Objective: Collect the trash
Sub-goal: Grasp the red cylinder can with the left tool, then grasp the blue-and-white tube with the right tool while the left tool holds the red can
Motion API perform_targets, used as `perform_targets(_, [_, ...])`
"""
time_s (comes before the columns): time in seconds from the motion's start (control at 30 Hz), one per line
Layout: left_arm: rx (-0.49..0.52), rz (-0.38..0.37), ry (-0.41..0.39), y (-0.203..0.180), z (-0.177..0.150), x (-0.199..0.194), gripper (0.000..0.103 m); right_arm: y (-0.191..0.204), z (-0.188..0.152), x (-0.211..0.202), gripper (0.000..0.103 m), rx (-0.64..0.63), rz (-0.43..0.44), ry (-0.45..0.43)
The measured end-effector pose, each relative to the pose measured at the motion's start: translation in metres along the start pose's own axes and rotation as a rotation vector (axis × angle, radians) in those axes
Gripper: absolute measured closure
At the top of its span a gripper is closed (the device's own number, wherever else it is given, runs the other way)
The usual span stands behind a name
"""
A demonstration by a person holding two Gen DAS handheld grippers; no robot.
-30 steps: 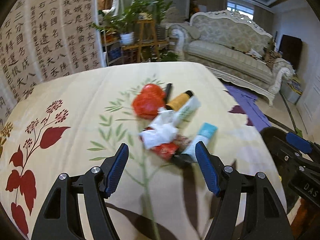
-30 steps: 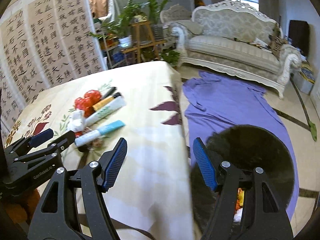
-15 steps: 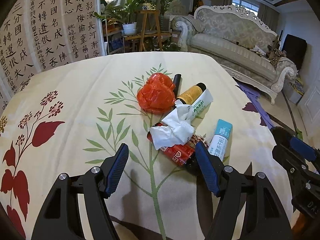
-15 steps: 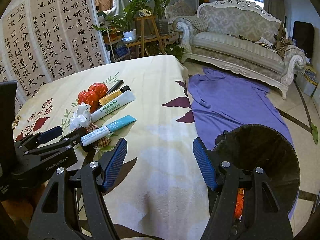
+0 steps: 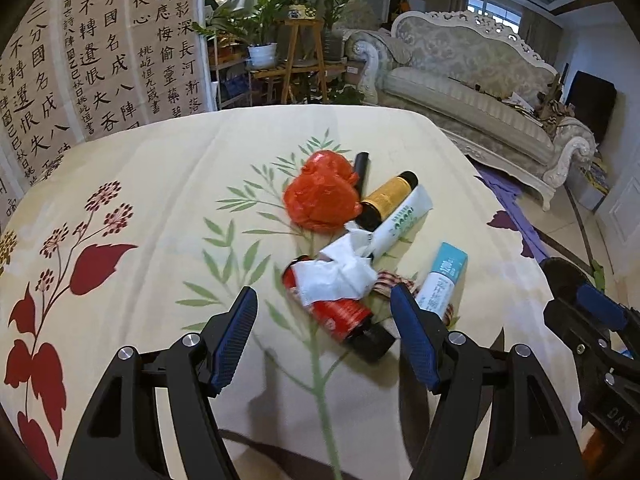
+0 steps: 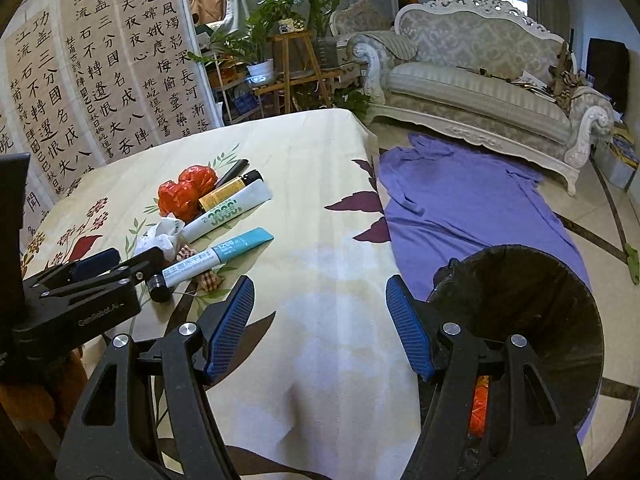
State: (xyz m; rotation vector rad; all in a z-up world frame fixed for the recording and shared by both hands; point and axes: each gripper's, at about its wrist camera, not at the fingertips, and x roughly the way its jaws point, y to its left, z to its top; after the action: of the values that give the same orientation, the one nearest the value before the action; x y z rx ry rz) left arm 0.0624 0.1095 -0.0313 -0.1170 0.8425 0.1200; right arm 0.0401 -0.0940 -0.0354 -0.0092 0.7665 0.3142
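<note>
A trash pile lies on the flowered tablecloth point(image 5: 140, 184): a red plastic bag point(image 5: 320, 196), a crumpled white tissue point(image 5: 336, 276), a red tube with a black cap point(image 5: 344, 316), a white tube point(image 5: 400, 220), a gold bottle point(image 5: 388, 196) and a blue-white tube point(image 5: 444, 280). My left gripper point(image 5: 324, 332) hangs open just short of the tissue and red tube, touching nothing. My right gripper point(image 6: 320, 320) is open and empty over the table's right edge, beside the black bin point(image 6: 520, 320). The right wrist view also shows the pile's red bag point(image 6: 184, 196) and the left gripper point(image 6: 96, 276).
The bin stands on the floor to the right of the table, with something orange point(image 6: 478, 408) inside. A purple cloth point(image 6: 460, 208) is spread on the floor before a pale sofa point(image 6: 480, 92). Plant stands point(image 6: 296, 68) and a calligraphy screen point(image 6: 100, 80) stand behind the table.
The blur of a second ago is gone and both views have steadied. The left gripper has edged a little toward the pile. Both jaws keep the same width.
</note>
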Motion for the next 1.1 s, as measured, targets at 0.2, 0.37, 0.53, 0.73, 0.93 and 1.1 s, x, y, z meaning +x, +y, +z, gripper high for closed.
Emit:
perform_targets(0.2, [-0.013, -0.008, 0.052, 0.007, -0.008, 0.006, 0.036, -0.003, -0.001, 0.000, 0.036, 0.005, -0.001, 0.002])
perform_targets(0.37, [-0.028, 0.003, 0.064, 0.020, -0.015, 0.001, 0.036, 0.000, -0.002, 0.002, 0.036, -0.003, 0.012, 0.009])
perform_targets(0.53, [-0.026, -0.001, 0.045, 0.018, -0.010, 0.001, 0.037, 0.005, -0.002, 0.004, 0.036, -0.011, 0.016, 0.014])
perform_targets(0.73, [0.004, -0.021, 0.055, 0.016, -0.009, 0.009, 0.066, 0.009, -0.002, 0.004, 0.036, -0.020, 0.017, 0.017])
perform_targets(0.93, [0.020, -0.039, 0.048, 0.020, -0.012, 0.003, 0.078, 0.014, -0.001, 0.007, 0.036, -0.031, 0.023, 0.024])
perform_targets(1.1, [0.002, -0.032, 0.044, 0.033, -0.017, -0.002, 0.078, 0.023, 0.001, 0.008, 0.036, -0.045, 0.034, 0.025])
